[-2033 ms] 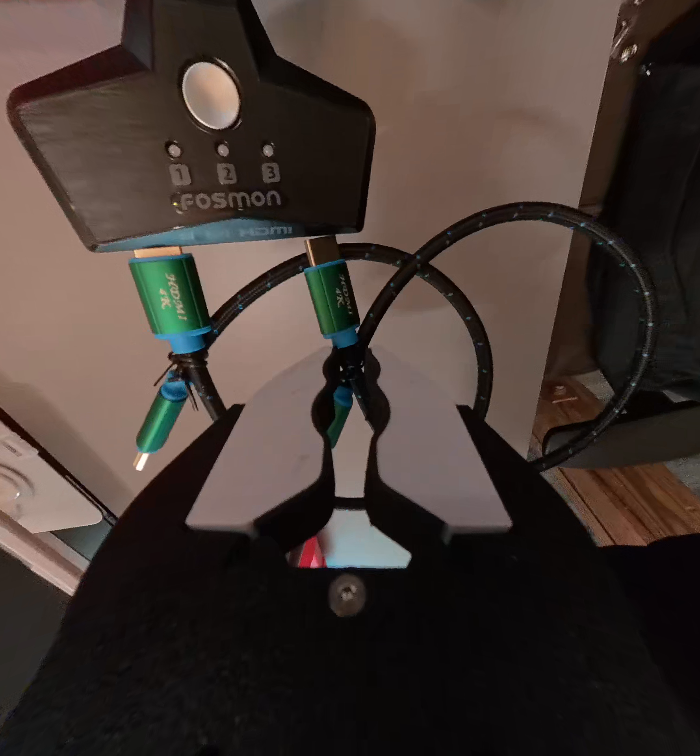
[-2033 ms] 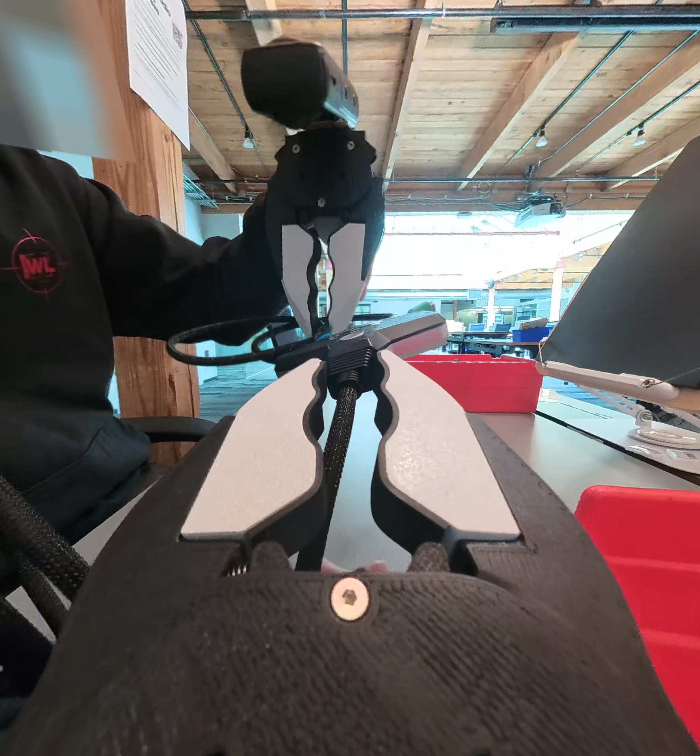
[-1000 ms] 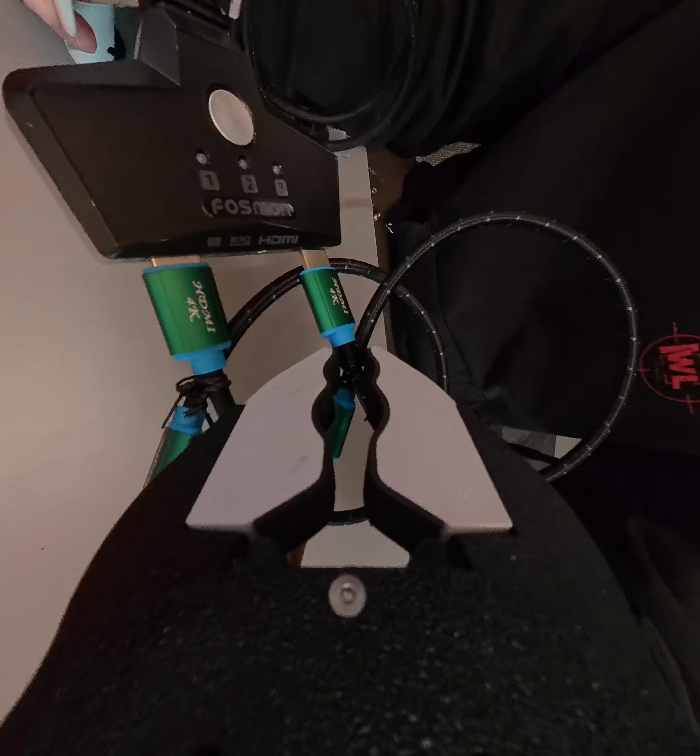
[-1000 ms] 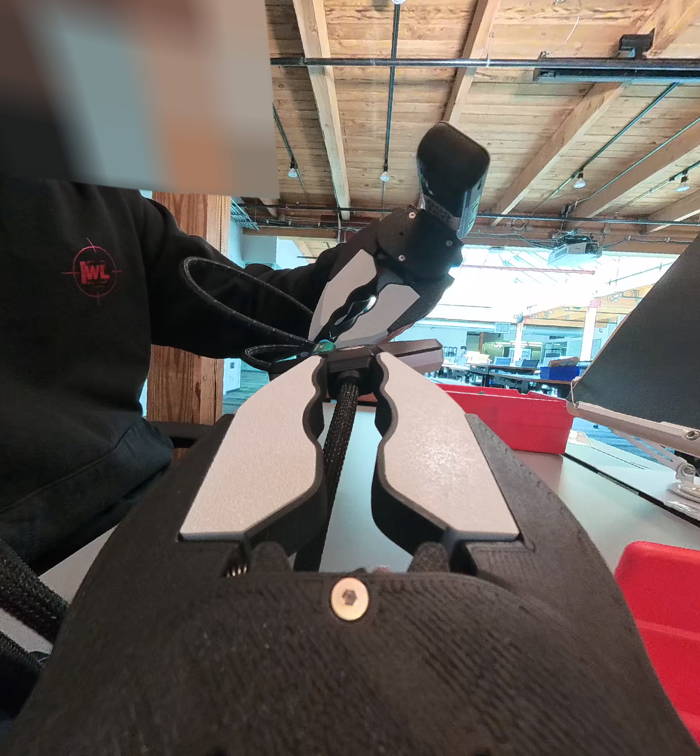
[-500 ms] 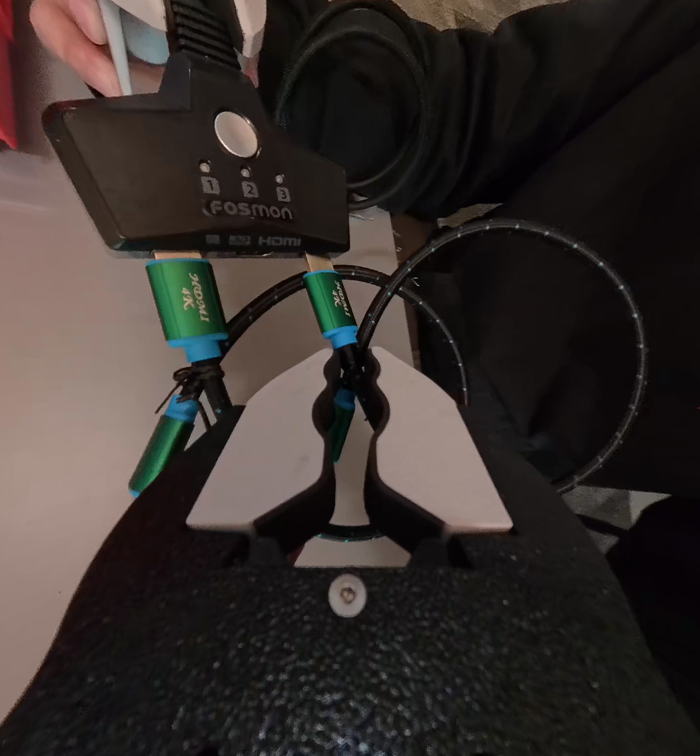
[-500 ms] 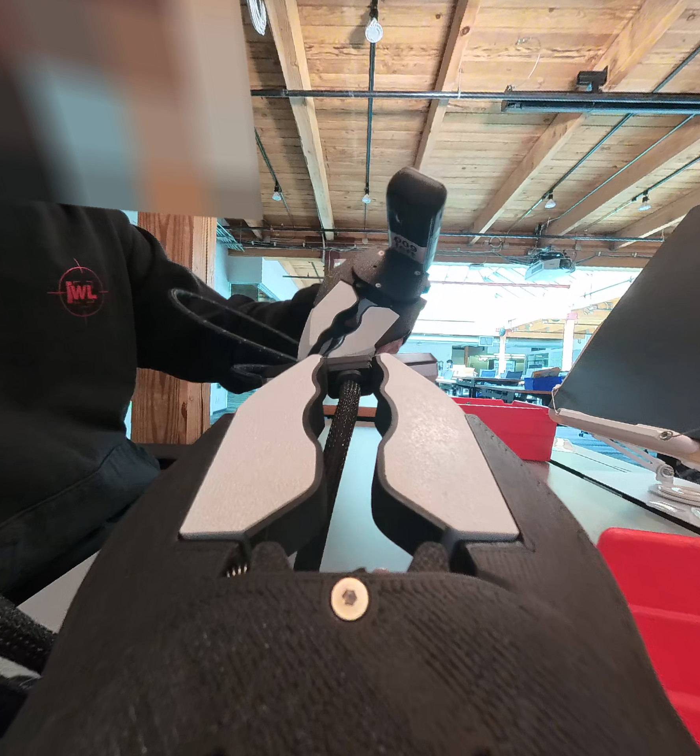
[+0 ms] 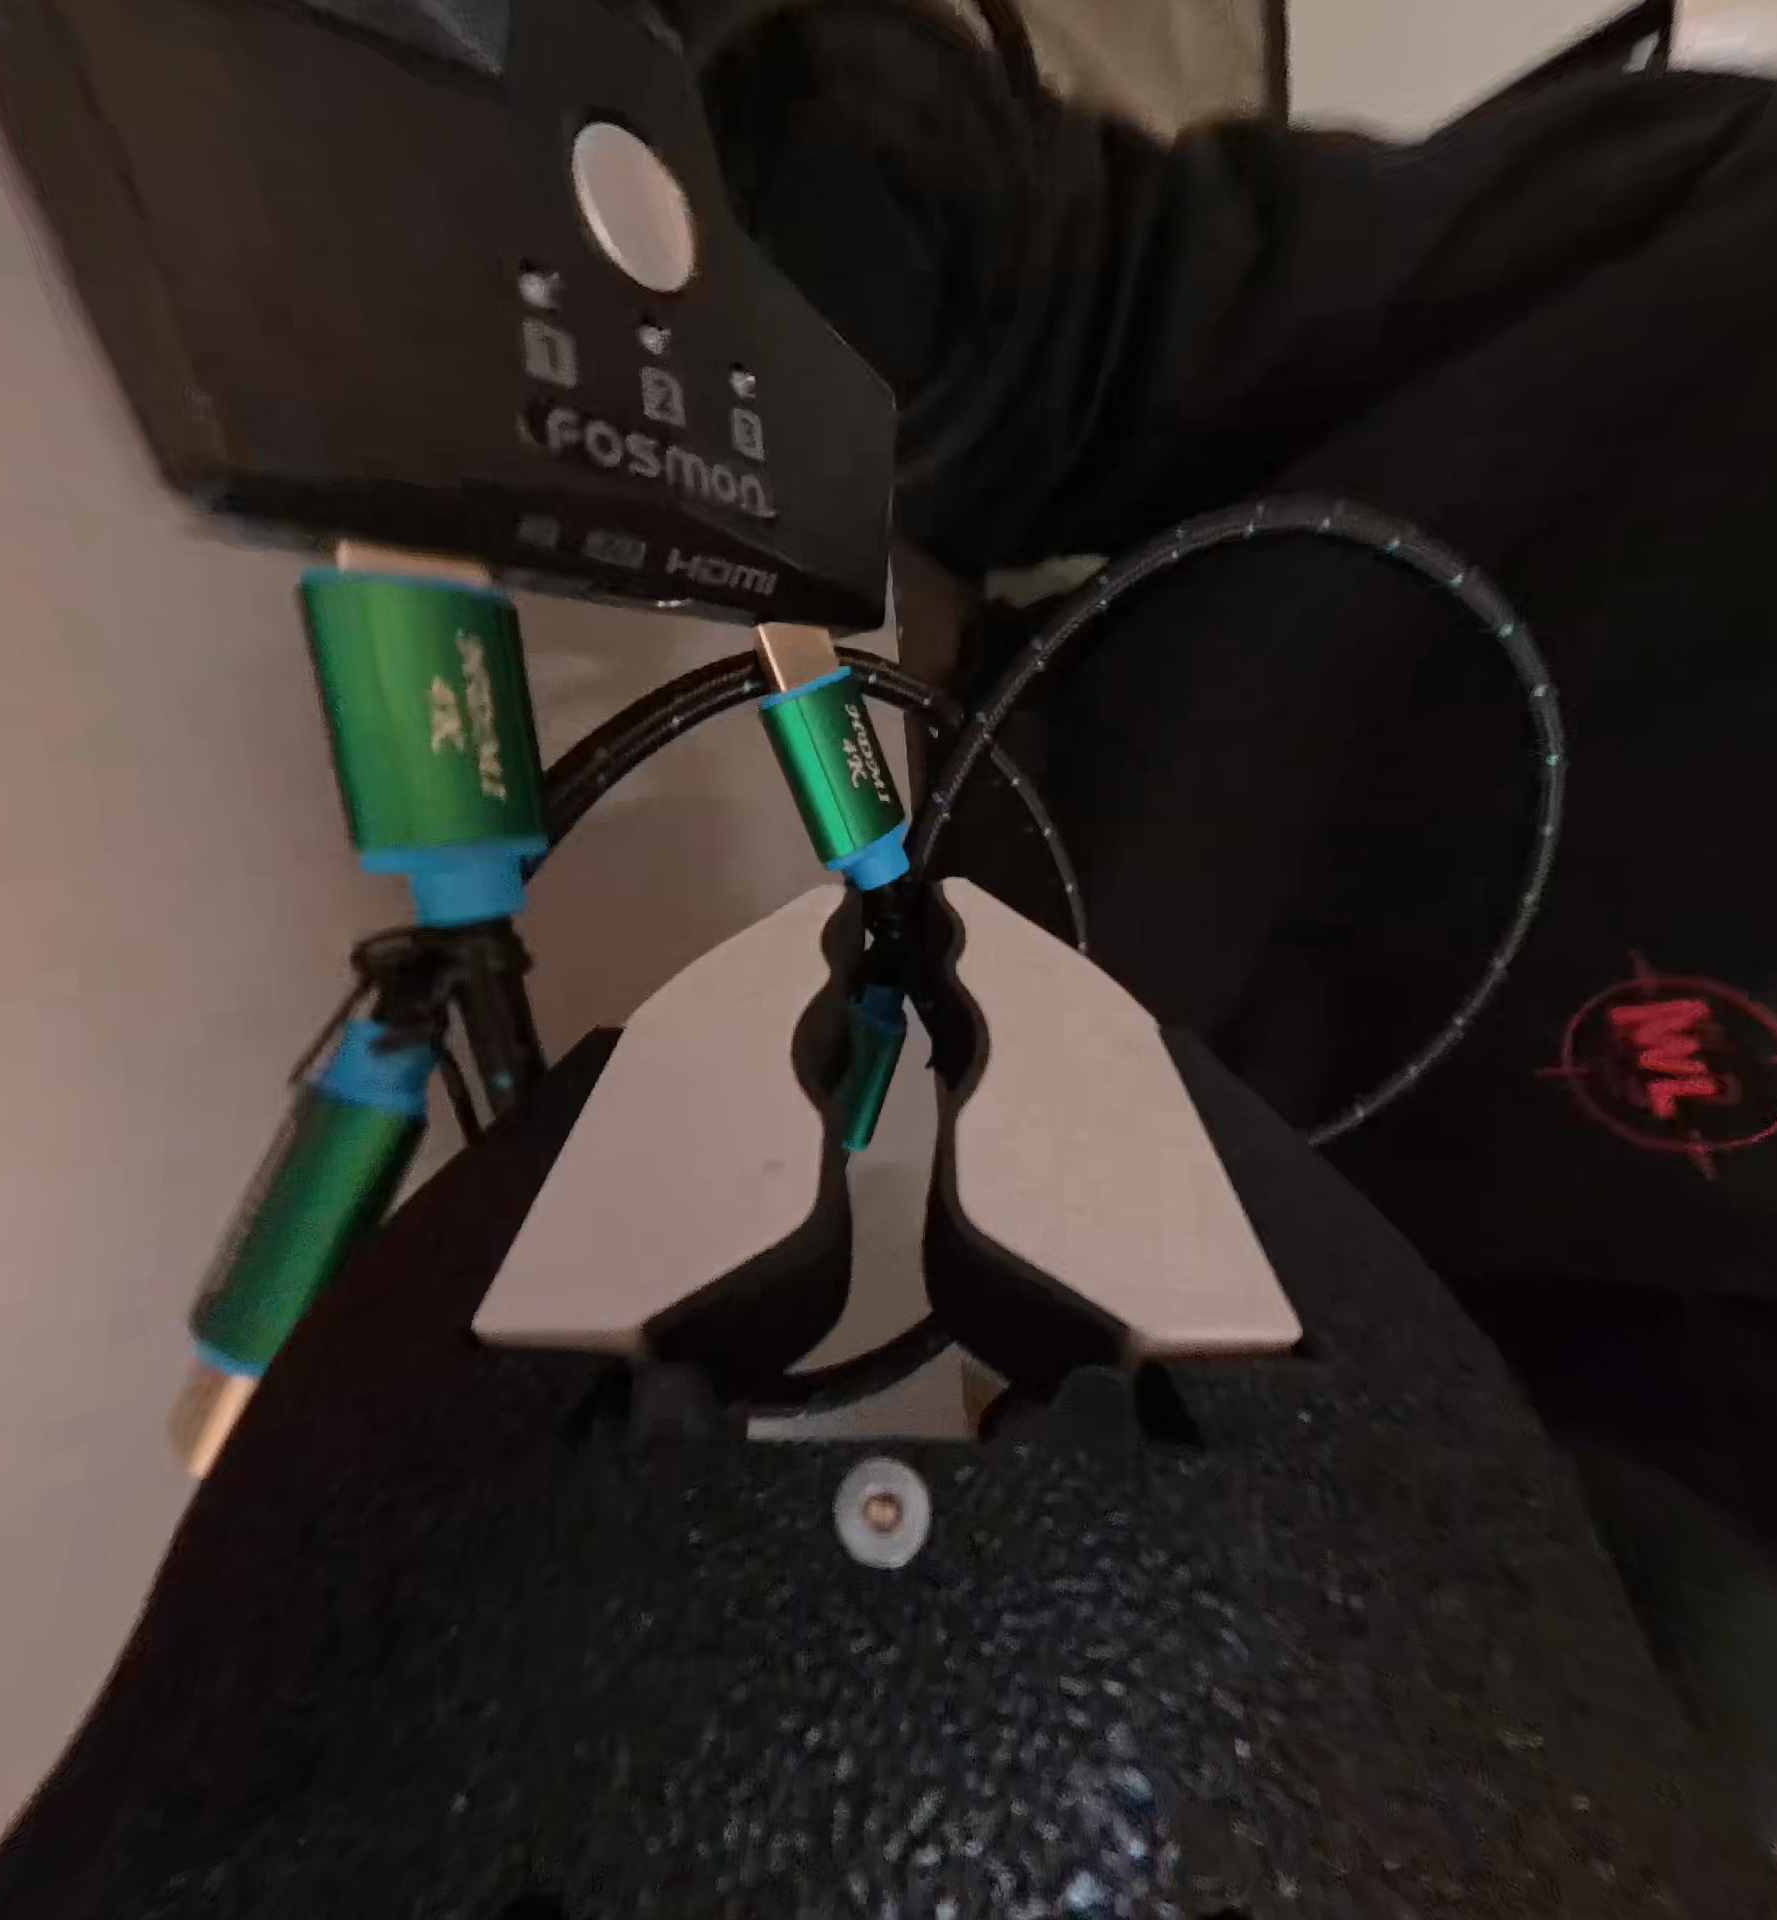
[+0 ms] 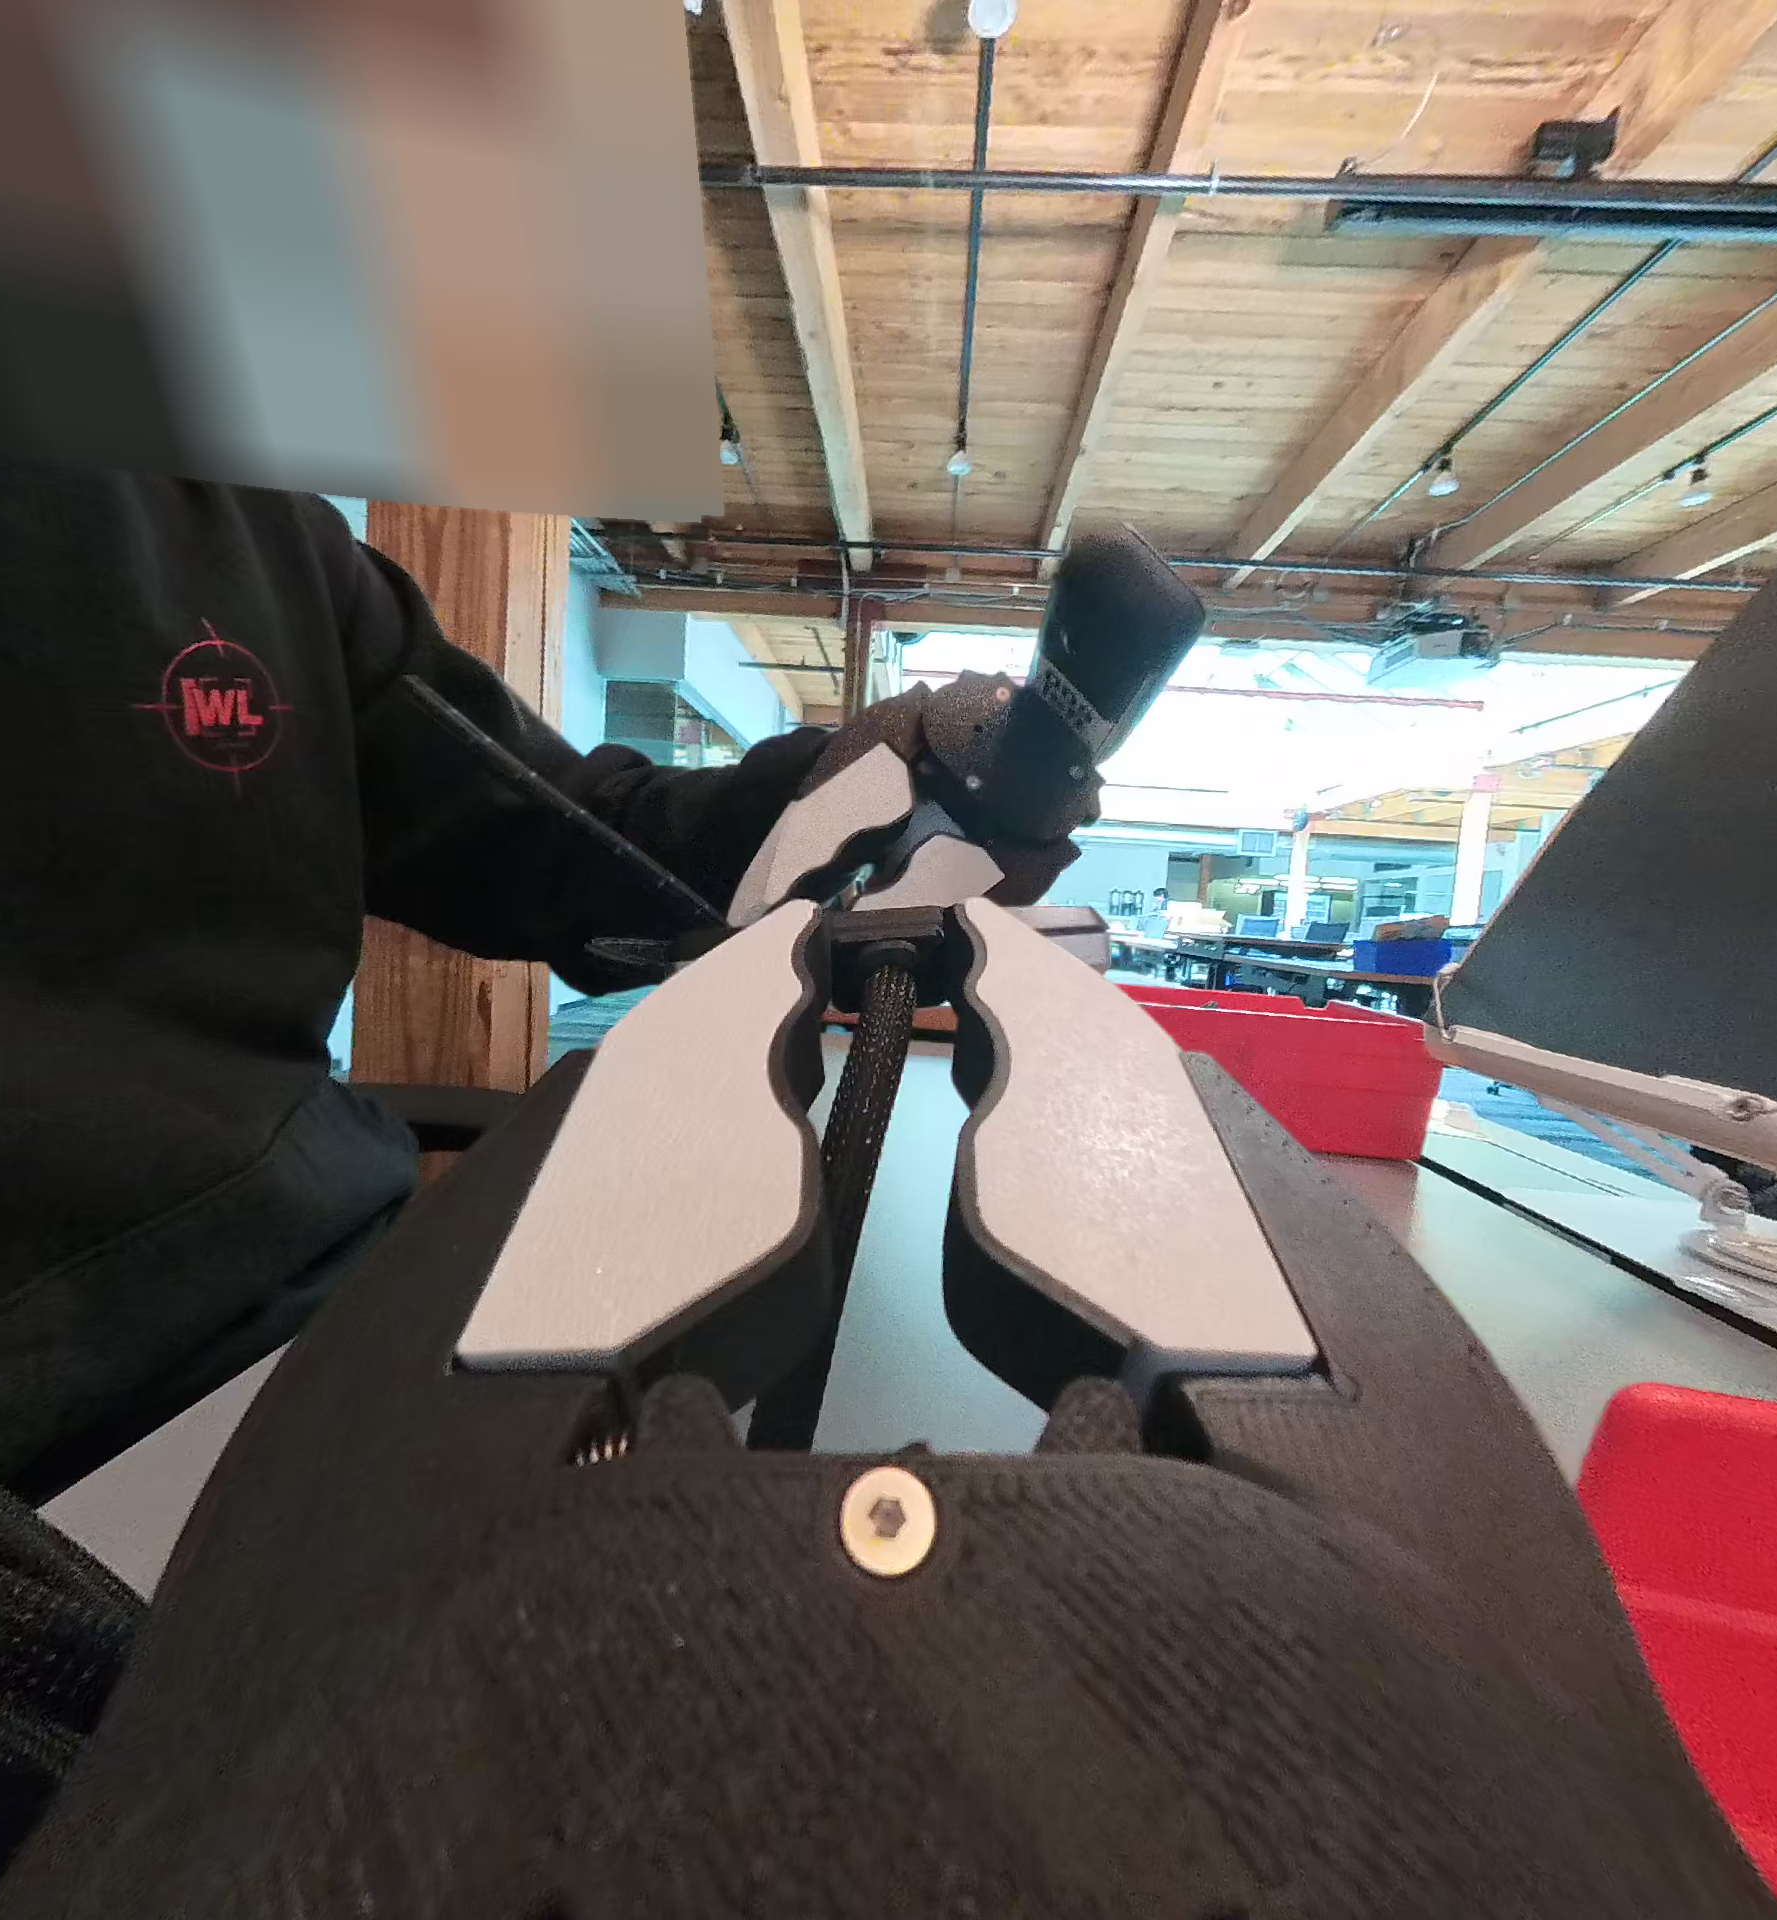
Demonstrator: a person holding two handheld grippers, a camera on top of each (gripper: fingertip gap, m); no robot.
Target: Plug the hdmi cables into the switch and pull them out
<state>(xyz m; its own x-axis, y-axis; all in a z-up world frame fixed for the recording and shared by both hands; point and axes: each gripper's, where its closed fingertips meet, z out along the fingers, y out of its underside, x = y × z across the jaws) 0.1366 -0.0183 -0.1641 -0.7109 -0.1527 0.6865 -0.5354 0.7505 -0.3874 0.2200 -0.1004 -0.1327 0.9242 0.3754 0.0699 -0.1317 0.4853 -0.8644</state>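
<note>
Switch (image 7: 427, 312), 2 green plugs: our left gripper (image 7: 889, 935), clenched on cable (image 7: 889, 925), has drawn the right plug (image 7: 832, 769) nearly free; right gripper (image 8: 884, 935) clamps the switch's tail.

switch (image 7: 427, 312) top cropped, person's head mosaic-blurred

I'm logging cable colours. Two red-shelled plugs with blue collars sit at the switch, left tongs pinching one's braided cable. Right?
Only the colour is wrong: the shells are green. The left wrist view shows both plugs at the switch, the left tongs pinching one's braided cable.
</note>
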